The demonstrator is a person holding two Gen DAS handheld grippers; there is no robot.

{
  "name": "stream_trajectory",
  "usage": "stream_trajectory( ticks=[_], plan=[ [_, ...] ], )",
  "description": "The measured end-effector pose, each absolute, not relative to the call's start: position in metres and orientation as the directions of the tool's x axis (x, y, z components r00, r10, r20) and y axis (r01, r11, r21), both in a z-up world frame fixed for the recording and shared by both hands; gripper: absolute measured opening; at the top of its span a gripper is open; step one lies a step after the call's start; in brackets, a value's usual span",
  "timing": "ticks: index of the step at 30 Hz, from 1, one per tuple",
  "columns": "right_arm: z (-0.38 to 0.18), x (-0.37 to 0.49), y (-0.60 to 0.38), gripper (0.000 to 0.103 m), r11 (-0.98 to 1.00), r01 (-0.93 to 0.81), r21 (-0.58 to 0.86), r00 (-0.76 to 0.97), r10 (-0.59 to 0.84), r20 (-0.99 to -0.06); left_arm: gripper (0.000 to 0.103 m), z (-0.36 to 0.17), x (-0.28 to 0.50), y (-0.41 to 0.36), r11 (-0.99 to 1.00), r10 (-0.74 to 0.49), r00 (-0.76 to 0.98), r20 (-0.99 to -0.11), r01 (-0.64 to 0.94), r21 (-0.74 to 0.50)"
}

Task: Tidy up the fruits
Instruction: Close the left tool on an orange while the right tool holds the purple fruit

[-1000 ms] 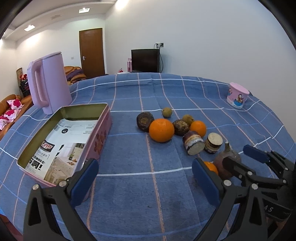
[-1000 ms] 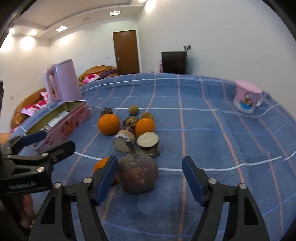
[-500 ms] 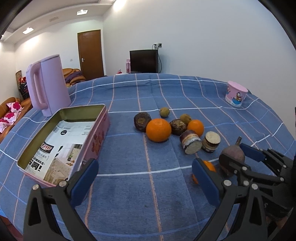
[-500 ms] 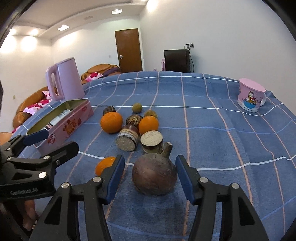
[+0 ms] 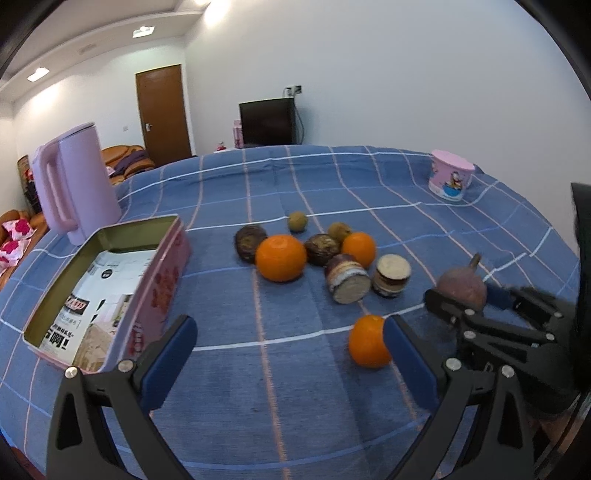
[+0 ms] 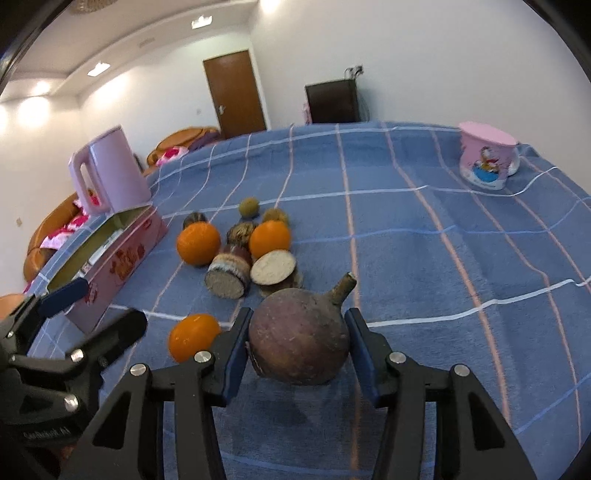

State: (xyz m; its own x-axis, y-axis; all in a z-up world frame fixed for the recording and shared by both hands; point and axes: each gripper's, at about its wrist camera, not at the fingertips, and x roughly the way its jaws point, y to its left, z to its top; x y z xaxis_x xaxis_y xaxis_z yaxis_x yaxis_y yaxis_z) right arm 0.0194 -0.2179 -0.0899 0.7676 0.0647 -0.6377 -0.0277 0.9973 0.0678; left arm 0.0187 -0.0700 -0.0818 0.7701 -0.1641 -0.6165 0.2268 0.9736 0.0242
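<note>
Purple fruit (image 6: 299, 341) between right tool (image 6: 297, 354) pads, seemingly gripped.

White walls, brown door (image 5: 163, 114), dark cabinet (image 5: 269, 123) — recessed ceiling lights (image 5: 143, 31), orange sofa (image 5: 127, 165).

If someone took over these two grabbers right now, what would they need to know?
Right gripper: jaws have just been closing around the stemmed purple fruit, which looks gripped, pads at both sides.
Left gripper: open, holding nothing, above the cloth near a loose orange.
Pink tin: holds only printed paper, no fruit.
The other fruits lie clustered on the cloth.
Done: nothing sorted. Left: every fruit.
</note>
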Motion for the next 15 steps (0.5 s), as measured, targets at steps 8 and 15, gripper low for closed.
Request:
stream_trajectory(
  ticks=[8, 15],
  plan=[
    [-0.089, 0.017, -0.246, 0.052, 0.995, 0.011, 0.101, 0.769, 0.057, -0.636, 0.084, -0.095, 0.023, -0.099, 0.947, -0.234, 0.696, -0.679, 0.32, 0.001],
    [-0.091, 0.02, -0.25, 0.052, 0.987, -0.008, 0.161, 0.762, 0.11, -0.638, 0.061, -0.105, 0.035, -0.106, 0.937, -0.267, 0.628, -0.731, 0.345, -0.046]
  ],
)
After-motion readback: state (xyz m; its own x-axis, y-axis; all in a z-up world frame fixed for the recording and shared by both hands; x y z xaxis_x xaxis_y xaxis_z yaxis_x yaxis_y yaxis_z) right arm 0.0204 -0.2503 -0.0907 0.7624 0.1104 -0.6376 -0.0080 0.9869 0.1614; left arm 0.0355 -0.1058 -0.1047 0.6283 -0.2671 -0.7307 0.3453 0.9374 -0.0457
